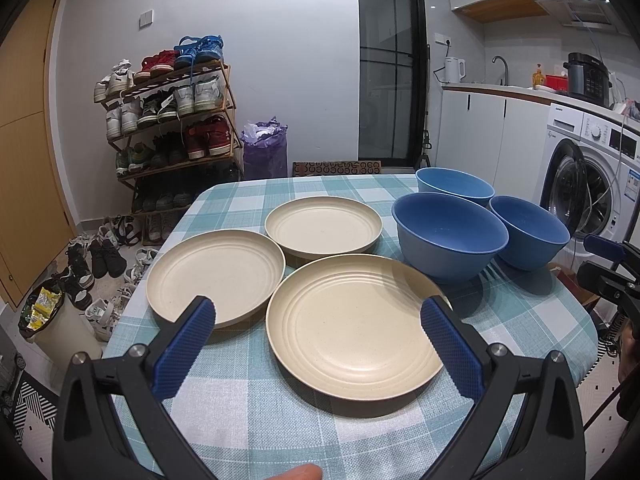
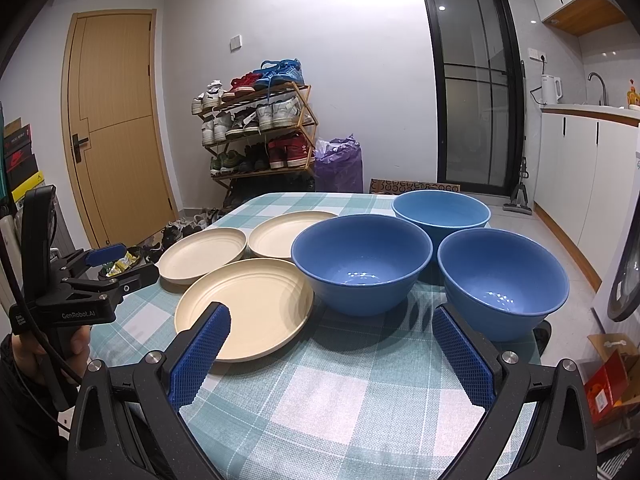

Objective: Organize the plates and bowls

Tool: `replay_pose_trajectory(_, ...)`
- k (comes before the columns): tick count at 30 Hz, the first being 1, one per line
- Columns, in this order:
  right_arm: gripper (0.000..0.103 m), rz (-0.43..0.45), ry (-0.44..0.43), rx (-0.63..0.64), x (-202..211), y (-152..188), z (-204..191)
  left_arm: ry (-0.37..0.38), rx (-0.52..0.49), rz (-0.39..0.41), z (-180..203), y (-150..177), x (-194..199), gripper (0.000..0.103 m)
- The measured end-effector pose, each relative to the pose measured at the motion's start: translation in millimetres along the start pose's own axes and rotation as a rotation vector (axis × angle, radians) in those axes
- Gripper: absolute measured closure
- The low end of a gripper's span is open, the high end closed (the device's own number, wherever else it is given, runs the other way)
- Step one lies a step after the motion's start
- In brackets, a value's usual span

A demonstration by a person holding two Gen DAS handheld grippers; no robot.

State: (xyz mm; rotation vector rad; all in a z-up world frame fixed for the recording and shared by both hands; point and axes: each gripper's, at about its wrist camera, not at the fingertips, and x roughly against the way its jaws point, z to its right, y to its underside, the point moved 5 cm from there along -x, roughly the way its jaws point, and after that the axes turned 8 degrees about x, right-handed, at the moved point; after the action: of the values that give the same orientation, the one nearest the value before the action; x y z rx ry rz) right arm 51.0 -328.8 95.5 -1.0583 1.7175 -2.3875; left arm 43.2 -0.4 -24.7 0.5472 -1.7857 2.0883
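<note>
While both grippers gape empty, far plate sits partly hidden behind bowl.

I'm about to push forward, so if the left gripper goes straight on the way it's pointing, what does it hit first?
Probably the nearest cream plate: the open left gripper already frames it, above the checked tablecloth. Its height above the plate is unclear.

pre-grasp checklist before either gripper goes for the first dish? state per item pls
1. Left gripper open, nothing held: ok.
2. Right gripper open, nothing held: ok.
3. Three cream plates lie flat and unstacked, nearest plate in line with the left gripper: ok.
4. Three blue bowls upright and look empty, near bowl ahead of the right finger: ok.
5. Front plate's rim clear of the front-left bowl: cannot tell, they overlap in view.
6. Tablecloth flat under the approach: ok.
</note>
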Motion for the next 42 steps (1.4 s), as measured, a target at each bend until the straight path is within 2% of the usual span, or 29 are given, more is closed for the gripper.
replay_pose_trajectory(31, 0.0, -0.03, -0.017, -0.025, -14.2, 5.8, 2.6, -0.023, 0.036, -0.01, -14.3, -2.2, -9.0, 0.0)
replay_pose_trajectory(42, 0.0, -0.035, -0.013, -0.03, -13.6, 3.1, 6.7, -0.026, 0.02, -0.012, -12.3, -4.0, -9.7, 0.0)
